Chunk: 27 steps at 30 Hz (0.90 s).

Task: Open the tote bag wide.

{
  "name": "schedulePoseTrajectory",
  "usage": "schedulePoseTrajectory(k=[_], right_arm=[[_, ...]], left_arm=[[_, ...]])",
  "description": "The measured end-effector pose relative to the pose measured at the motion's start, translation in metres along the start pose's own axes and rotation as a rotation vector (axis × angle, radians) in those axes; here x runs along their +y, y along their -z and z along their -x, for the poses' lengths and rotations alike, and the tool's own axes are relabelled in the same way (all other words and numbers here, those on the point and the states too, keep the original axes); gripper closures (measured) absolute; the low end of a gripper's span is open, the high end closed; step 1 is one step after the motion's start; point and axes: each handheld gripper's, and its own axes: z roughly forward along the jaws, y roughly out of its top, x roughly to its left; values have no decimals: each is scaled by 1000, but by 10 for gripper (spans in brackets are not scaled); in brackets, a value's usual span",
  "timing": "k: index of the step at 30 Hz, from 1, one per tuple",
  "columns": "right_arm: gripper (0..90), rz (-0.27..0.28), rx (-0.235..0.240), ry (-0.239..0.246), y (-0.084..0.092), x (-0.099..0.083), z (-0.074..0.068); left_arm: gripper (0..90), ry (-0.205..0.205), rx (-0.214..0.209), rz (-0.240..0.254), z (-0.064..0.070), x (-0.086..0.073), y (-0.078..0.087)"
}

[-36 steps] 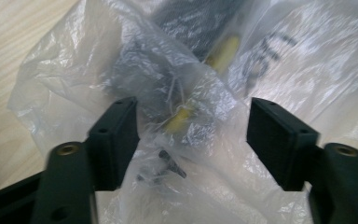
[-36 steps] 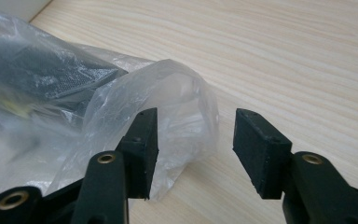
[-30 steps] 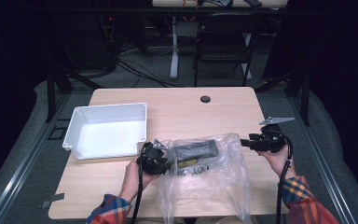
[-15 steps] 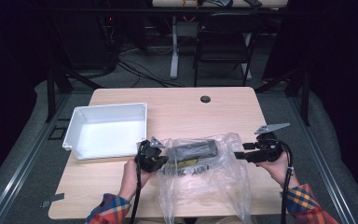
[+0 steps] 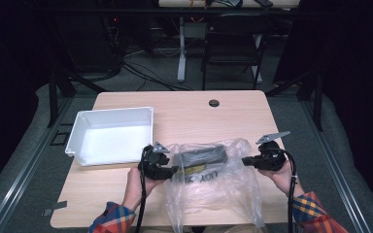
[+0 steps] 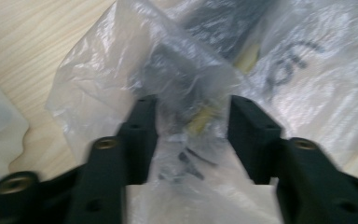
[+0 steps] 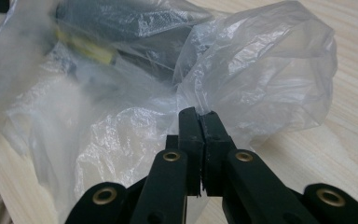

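A wooden counter [image 5: 184, 111] is carrying a white tray [image 5: 111, 136] and a clear plastic bag [image 5: 213, 189] still enclosing a dark object [image 5: 201, 155]. The right tool [image 7: 199, 114] is pinching the bag's edge; the left tool [image 6: 191, 130], having just been opening, is straddling loose plastic.

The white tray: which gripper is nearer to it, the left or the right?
Left. The left gripper sits just off the white tray, at its near right corner; the right gripper is across the plastic bag, far from it.
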Motion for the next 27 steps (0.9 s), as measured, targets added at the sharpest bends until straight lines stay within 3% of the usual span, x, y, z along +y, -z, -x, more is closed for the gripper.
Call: schedulePoseTrajectory(k=[4,7,10,12,13,14,20,22,27], right_arm=[[893,15,-22,-1,0,0,-3],[893,19,-33,-2,-2,0,-5],[892,15,-43,11,-4,-1,-7],[892,13,-52,17,-5,0,-9],[892,15,-55,25,-5,0,-9],[893,13,-63,26,-5,0,-9],[894,32,-79,50,-5,2,-12],[895,40,-97,68,-4,3,-14],[898,69,-138,110,0,9,-17]], left_arm=[[284,-15,-13,-13,16,1,-1],[209,-50,-12,-46,26,1,-7],[214,-107,46,-90,36,0,-13],[288,-126,61,-112,37,-2,-17],[395,-136,72,-124,38,-3,-19],[429,-152,80,-135,38,-4,-19],[837,-205,93,-143,37,-8,-23],[895,-215,97,-132,36,-8,-21],[900,-206,136,-70,29,-2,-8]])
